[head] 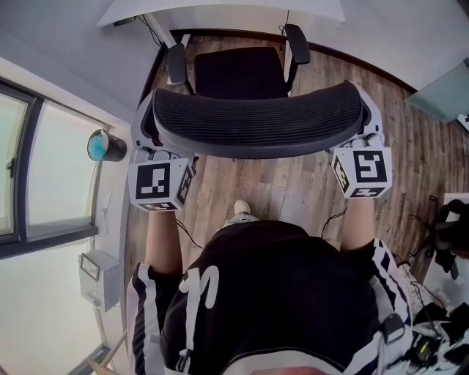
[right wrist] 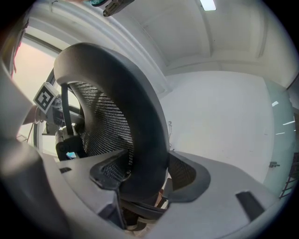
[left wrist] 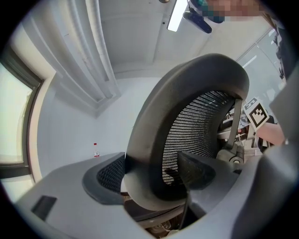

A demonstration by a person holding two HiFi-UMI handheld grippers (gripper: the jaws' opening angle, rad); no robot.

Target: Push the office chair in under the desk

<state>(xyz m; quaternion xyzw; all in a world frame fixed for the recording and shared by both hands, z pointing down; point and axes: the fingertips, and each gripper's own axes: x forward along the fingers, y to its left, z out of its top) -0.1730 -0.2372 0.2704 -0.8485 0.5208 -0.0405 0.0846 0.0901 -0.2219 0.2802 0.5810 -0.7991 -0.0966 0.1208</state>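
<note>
- The office chair (head: 242,73) stands on the wooden floor (head: 293,187), facing the white desk (head: 220,13). Its seat is out in front of the desk edge and its armrest (head: 297,40) tips are near that edge.
- The left claw (head: 149,135) is clamped on the left rim of the mesh backrest (head: 256,117).
- The right claw (head: 368,124) is clamped on the backrest's right rim, jaws wide around the frame.
- Both claws point level at the desk.

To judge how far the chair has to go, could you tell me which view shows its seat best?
The head view: the seat shows from above between the armrests, just short of the desk. Both gripper views show mostly the backrest rim between the jaws.
</note>
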